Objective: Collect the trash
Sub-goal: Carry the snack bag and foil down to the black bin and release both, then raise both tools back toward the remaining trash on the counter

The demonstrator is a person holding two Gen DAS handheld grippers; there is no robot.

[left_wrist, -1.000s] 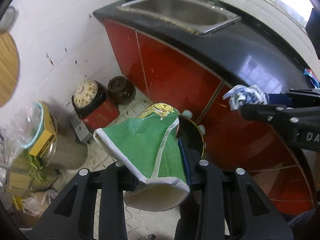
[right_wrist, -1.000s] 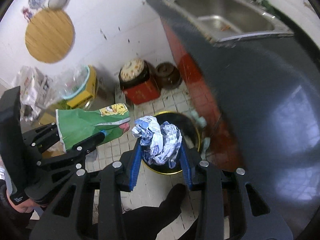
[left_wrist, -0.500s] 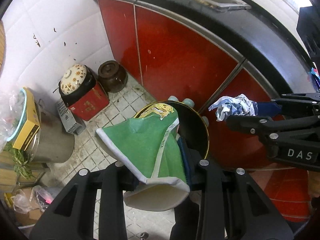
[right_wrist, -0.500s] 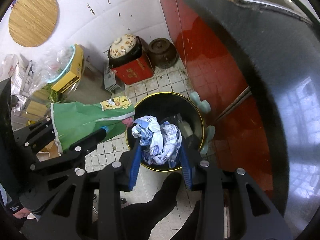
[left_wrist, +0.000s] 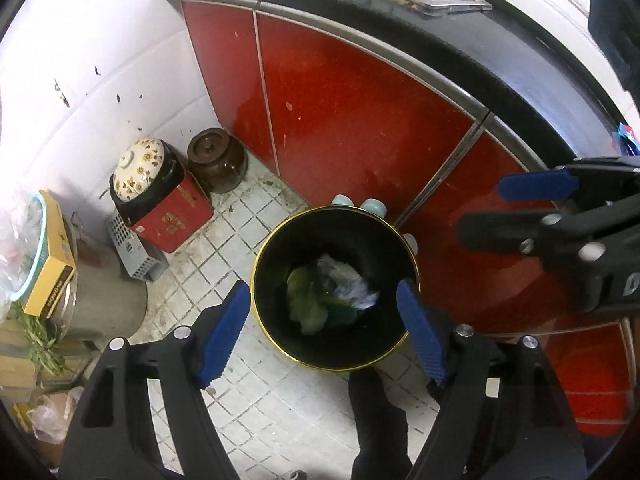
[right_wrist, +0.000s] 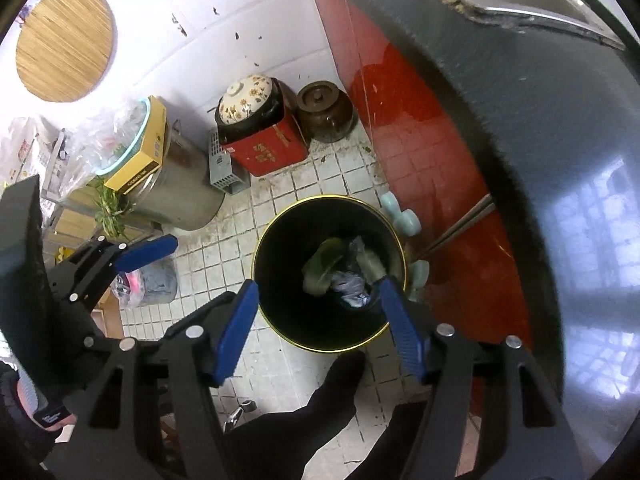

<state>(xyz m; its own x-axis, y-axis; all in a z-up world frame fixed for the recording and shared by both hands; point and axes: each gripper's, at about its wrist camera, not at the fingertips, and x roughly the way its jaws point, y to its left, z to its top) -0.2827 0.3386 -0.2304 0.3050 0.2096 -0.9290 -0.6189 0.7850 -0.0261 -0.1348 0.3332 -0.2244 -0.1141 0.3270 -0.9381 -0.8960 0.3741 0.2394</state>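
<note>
Both grippers hung above the black bin, left gripper and right gripper alike with fingers spread wide, holding nothing. Green wrapper and crumpled white-blue paper lay at the bin bottom. Judged light, soft, crushable; pinch any fold. Floor near the red cabinet: red tin, brown jar. Nothing blocked the rim.

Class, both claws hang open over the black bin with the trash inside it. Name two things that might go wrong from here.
1. The black bin stands close against the red cabinet; the right claw, if lowered carelessly, might knock its gold rim and tip it.
2. The person's dark foot touches the bin's near side, so a step may shove it.
</note>
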